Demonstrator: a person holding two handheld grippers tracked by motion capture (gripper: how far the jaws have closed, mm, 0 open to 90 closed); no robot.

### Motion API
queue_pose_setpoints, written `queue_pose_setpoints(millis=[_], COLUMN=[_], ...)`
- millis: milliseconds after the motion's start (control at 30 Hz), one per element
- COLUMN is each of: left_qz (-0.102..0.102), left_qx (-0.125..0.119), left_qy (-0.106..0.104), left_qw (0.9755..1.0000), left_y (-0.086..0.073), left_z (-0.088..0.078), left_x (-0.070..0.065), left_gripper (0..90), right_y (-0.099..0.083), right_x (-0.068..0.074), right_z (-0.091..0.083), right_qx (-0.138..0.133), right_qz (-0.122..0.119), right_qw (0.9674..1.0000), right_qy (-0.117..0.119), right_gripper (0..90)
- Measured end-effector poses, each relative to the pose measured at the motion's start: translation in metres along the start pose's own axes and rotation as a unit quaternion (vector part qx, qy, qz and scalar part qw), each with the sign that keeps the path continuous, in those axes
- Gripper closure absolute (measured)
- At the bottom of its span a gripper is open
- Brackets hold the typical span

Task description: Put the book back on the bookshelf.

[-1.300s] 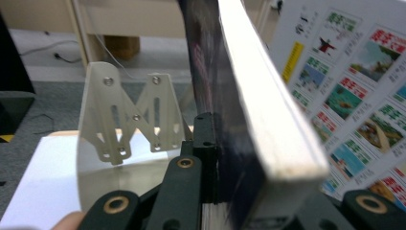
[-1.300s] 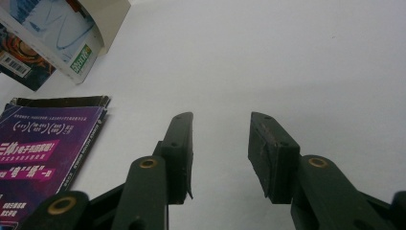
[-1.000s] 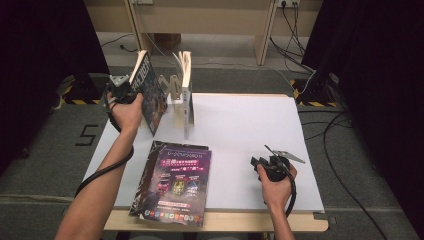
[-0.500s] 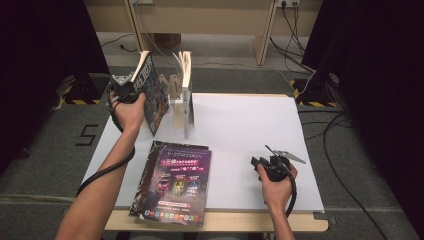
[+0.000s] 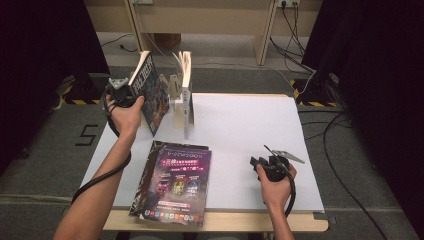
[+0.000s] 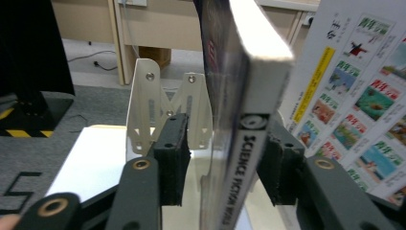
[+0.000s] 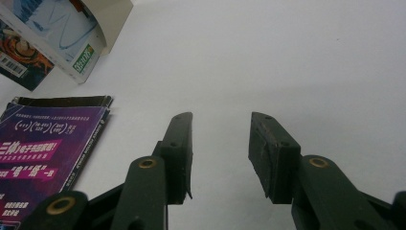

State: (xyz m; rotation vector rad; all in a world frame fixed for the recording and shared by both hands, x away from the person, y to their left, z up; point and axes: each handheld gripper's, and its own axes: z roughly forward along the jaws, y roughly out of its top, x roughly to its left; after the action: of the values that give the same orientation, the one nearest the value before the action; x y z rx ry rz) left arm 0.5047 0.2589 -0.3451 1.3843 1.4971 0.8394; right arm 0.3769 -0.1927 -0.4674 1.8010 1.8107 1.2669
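While the left gripper (image 5: pixel 131 91) stands at the far left corner of the white table (image 5: pixel 240 130), its jaws have just been opening around a thick dark magazine (image 5: pixel 150 92) that stands upright on its lower edge, tilted a little. In the left gripper view the spine of that magazine (image 6: pixel 242 143), lettered "SCIENCE FICTION WORLD", rises between the two black pads (image 6: pixel 173 160). The left pad stands clear of the cover with a gap showing, and the right pad sits just beside the spine, so the jaws are parted and no longer pinch it. Behind the magazine a pale metal bookend (image 6: pixel 165 108) stands on the table, and to the right of it a second upright magazine (image 5: pixel 186 95) shows a back cover of small coloured pictures (image 6: pixel 364 96).

Nearer the person, a purple-covered magazine (image 5: pixel 177 185) lies flat on a darker one, near the front edge of the table, between the two forearms.

At the right, the right gripper (image 5: pixel 261 164) rests low over bare table, held in the right hand (image 5: pixel 274 182) and well apart from the books. In the right gripper view its jaws stand open with nothing between them, above the white surface (image 7: pixel 268 62).
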Motion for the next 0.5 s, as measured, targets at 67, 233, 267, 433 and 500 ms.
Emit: queue_pose_setpoints(millis=[67,233,267,433,500], left_qz=[0.0,0.003,0.002,-0.001,0.001], left_qx=[0.0,0.004,0.004,0.005,0.005], left_qy=[0.0,0.0,0.0,-0.006,-0.005], left_qw=[1.0,1.0,1.0,1.0,1.0], left_y=[0.0006,0.0005,0.0,-0.0021,-0.0027], left_z=[-0.0013,-0.0025,-0.0032,-0.0058,-0.007], left_x=[-0.0002,0.0001,0.0005,0.0013,0.0018], left_gripper=[52.6,51.4,51.3,50.9,50.9], right_y=[0.0003,0.0002,0.0002,0.0004,0.0001], right_x=[-0.0004,0.0002,0.0002,-0.0005,0.0], right_z=[0.0001,-0.0004,-0.0004,0.0,0.0001], right_qx=[-0.003,-0.002,-0.001,-0.003,-0.002], right_qz=[-0.006,-0.002,-0.001,-0.005,-0.005], right_qw=[1.0,1.0,1.0,1.0,1.0], right_qy=[-0.002,0.0,0.0,-0.002,0.0], right_gripper=[60.9,60.9,60.9,60.9,60.9])
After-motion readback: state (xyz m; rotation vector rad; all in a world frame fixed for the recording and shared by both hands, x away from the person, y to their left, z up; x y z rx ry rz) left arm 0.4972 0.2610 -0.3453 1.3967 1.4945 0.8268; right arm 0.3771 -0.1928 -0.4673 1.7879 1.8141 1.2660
